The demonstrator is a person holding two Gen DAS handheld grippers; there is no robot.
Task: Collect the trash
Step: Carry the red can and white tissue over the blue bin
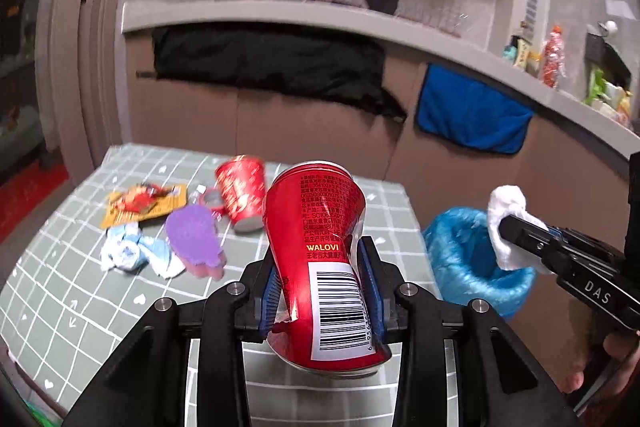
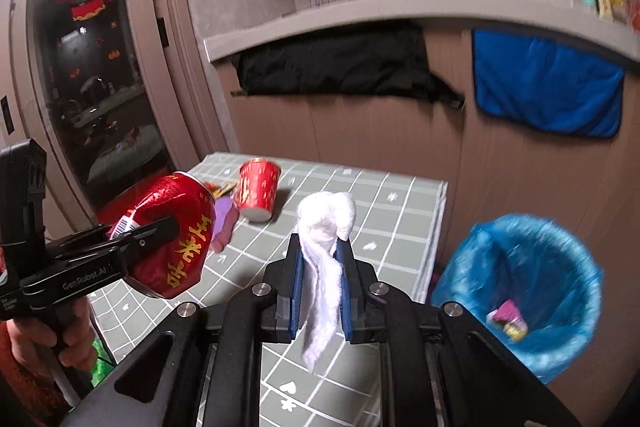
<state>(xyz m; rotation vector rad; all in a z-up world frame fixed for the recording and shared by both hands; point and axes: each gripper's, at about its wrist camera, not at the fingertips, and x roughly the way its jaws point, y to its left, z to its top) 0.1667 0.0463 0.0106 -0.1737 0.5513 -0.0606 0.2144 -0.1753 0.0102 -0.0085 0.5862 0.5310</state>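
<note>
Left hand-held gripper point(image 1: 322, 291) clamped on red can point(image 1: 320, 247); right hand-held gripper point(image 2: 323, 279) clamped on white tissue point(image 2: 326, 227). Bin point(image 2: 520, 291) just right, some trash inside. Cup point(image 1: 240, 193), wrappers point(image 1: 144, 203) ahead, left on worktop point(image 1: 80, 287).

Left hand-held gripper point(image 1: 322, 291) clamping dented red can point(image 1: 324, 259), right hand-held gripper point(image 1: 505, 227) pinching white tissue point(image 1: 506, 211)

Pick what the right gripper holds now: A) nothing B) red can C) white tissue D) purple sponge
C: the right gripper is shut on a white tissue that hangs down between its blue pads, while the dented red can sits in the left gripper.
</note>
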